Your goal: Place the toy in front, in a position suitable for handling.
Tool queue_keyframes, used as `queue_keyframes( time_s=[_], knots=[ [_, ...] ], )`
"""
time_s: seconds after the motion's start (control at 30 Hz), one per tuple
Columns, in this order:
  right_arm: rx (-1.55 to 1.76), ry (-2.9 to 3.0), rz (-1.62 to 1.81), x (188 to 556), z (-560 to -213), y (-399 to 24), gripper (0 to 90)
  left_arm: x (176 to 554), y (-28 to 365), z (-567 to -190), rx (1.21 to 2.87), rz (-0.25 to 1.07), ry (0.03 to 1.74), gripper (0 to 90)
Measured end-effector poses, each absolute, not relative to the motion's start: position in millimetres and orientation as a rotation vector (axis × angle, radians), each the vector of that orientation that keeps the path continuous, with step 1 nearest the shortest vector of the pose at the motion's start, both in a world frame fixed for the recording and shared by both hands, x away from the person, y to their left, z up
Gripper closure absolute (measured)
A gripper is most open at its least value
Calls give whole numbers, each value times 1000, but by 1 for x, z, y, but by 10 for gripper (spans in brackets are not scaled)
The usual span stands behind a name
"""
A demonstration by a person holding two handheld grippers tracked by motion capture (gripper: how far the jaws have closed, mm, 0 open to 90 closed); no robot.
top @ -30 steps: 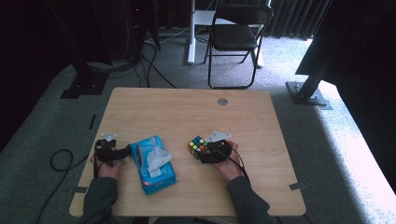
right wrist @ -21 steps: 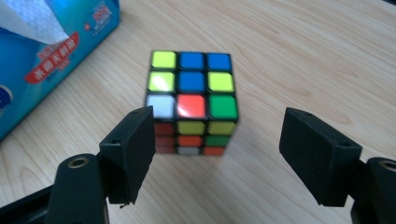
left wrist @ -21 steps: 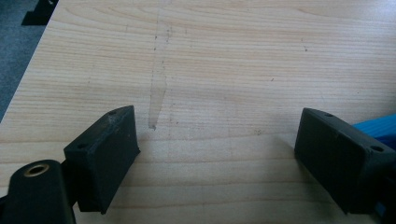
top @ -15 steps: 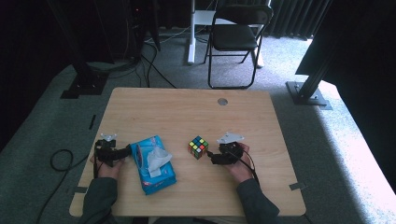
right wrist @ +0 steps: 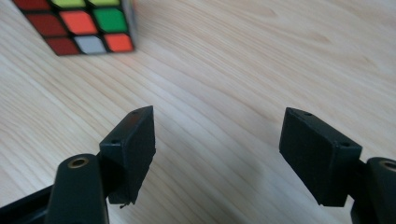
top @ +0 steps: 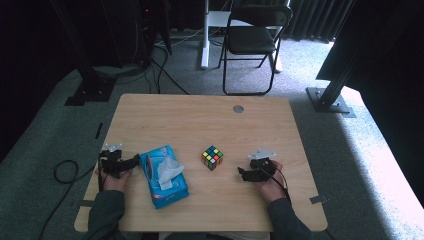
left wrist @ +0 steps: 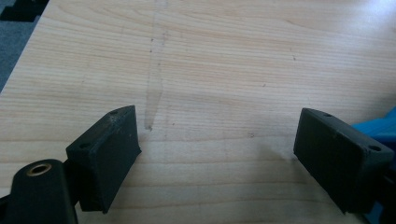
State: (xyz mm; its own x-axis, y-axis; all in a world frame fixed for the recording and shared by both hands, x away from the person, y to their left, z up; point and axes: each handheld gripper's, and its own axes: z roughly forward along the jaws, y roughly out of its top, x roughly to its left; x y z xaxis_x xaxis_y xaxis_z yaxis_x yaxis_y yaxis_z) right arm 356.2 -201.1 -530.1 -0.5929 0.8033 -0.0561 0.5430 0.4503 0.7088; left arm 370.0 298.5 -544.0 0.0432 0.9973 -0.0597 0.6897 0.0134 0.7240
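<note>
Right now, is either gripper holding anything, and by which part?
Nothing is held. The right gripper is open beside the cube, apart from it; the left gripper is open by the tissue pack.

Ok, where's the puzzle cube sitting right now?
In the high view the puzzle cube stands free near the table's middle, between the blue tissue pack on its left and the open right claw.

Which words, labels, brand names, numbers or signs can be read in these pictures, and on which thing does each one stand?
No text can be read in any view.
Blue tissue pack: any print on it is too small and blurred to read.
Puzzle cube: plain coloured squares, no letters or numbers.
Left gripper and right gripper: plain black jaws, no marking.
Table: bare wood, no label.
</note>
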Motion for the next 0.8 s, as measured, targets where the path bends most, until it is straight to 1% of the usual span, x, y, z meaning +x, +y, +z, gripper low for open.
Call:
queue_keyframes(
  time_s=[0.17, 0.27, 0.47, 0.67, 0.8],
  knots=[
    [1204, 2294, 929, 356, -537, -212, 271, 371, 293, -544, 1799, 693, 1678, 146],
    [1209, 2299, 920, 356, -540, -211, 272, 369, 295, -544, 1810, 677, 1657, 146],
    [1207, 2301, 938, 357, -544, -207, 271, 367, 298, -541, 1789, 626, 1641, 167],
    [1222, 2291, 977, 358, -546, -211, 267, 359, 295, -529, 1772, 654, 1608, 201],
    [1222, 2278, 992, 358, -548, -212, 258, 351, 294, -519, 1724, 686, 1585, 207]
  ],
)
